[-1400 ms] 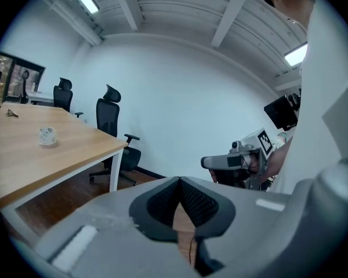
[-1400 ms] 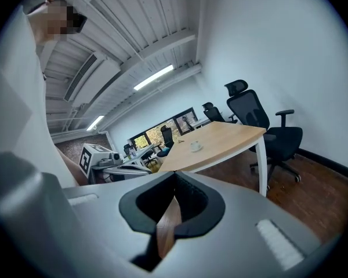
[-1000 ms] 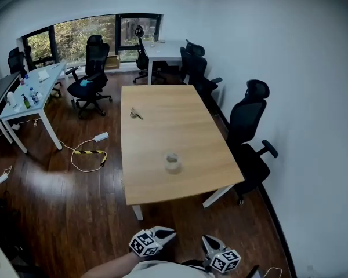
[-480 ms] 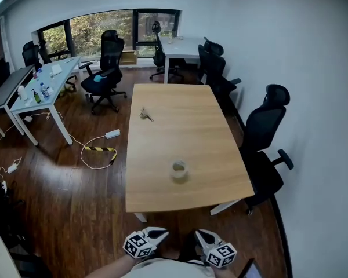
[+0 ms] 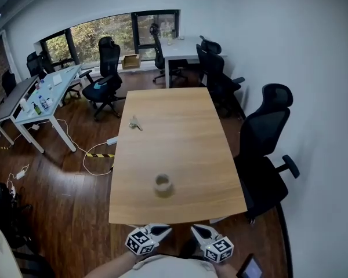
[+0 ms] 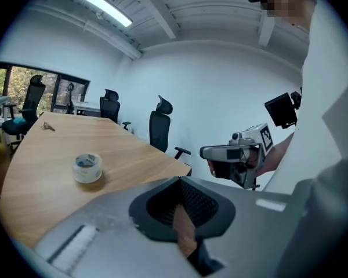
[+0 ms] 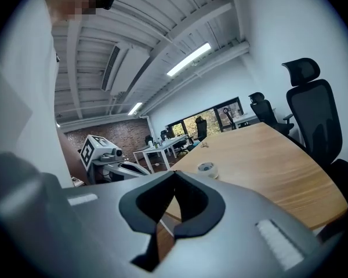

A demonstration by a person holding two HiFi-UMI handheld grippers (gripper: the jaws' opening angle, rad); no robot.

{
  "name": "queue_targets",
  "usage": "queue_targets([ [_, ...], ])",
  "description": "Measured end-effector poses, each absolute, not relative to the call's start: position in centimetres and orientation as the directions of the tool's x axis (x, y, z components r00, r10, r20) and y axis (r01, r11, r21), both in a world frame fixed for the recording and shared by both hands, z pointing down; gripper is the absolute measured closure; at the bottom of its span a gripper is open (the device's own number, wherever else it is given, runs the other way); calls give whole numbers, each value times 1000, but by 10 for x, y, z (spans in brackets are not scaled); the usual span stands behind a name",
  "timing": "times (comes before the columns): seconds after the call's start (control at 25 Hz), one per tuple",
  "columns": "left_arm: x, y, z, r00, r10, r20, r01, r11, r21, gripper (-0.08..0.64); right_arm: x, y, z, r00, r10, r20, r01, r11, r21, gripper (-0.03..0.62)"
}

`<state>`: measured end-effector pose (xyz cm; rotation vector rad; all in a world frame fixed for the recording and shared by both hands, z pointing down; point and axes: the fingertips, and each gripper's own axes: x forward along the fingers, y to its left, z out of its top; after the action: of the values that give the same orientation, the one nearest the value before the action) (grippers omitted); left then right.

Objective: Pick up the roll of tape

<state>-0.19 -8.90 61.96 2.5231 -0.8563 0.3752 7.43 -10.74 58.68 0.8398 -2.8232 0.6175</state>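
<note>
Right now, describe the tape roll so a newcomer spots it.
Take the big light-wood table mid-room, flanked by black office chairs. The roll of tape lies flat near its close end, slightly left of centre. It's a pale ring; the only other item, a small bunch of keys, sits farther up the left side.

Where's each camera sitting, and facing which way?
Head view: on the head, looking down at table, roll of tape; left gripper, right gripper below.
Left gripper view: on that gripper, facing across the table; shut jaws, right gripper.
Right gripper view: on that gripper, facing the windows; shut jaws, left gripper.
All show that roll.
</note>
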Motion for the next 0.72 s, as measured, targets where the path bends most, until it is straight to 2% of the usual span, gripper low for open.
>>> queue_targets([
  [0.32,30,-119,607,722,-549,420,-677,-686,267,554,120,-164,585,-859,-463,218,-511,779,-363,586],
  [0.52,17,-117,613,677,-555,483,-711,-663,234,554,125,-187,586,-856,-469,218,-517,760,-393,586],
  [0.72,-6,-134,621,624,-594,507,-762,-607,227,554,107,-195,594,-875,-416,247,-483,779,-399,586],
])
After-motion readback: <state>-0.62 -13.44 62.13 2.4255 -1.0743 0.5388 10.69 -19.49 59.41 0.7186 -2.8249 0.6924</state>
